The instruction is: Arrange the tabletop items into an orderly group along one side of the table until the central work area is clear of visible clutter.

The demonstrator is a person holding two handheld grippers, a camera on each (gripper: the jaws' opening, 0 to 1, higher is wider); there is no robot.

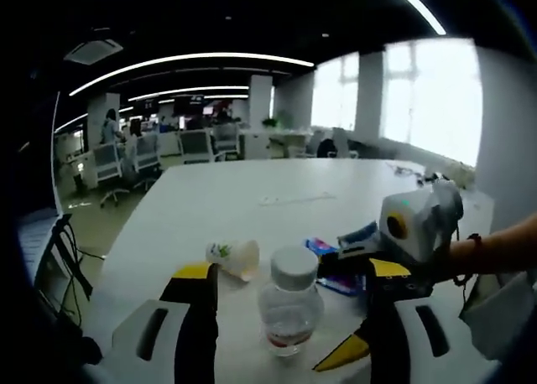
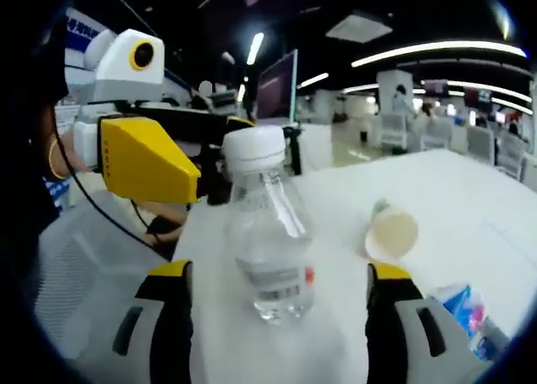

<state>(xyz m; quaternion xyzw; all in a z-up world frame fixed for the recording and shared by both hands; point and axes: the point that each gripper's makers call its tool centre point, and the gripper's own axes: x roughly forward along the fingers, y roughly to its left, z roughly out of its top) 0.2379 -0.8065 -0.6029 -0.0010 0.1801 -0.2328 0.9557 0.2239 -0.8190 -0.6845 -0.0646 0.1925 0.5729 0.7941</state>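
Bottle [image 1: 290, 304], clear with a white cap, is standing upright near the table's [image 1: 277, 191] close edge in the left gripper view, sitting between the spread jaws of the left gripper [image 1: 289, 321], which are flanking it with a gap on both sides and gripping nothing. Just behind it a paper cup [image 1: 235, 257] is lying on its side, and a blue packet [image 1: 340, 271] is lying to the right, partly under the right gripper [image 1: 394, 275] that is reaching in from that side. Far half of the table is looking bare apart from a thin pale strip [image 1: 294, 199]. In the right gripper view, the bottle [image 2: 268, 233] is standing between that gripper's [image 2: 281, 304] wide-open jaws, again untouched as far as I can tell, with the left gripper [image 2: 151, 153] hovering beside its cap. The cup [image 2: 391, 231] is lying tipped to the right and the packet [image 2: 470, 313] is lying at the lower right. Judging from this, the tidying is only beginning: three items are sitting loosely together near one edge, none lined up, the cup needing righting and all three needing grouping.
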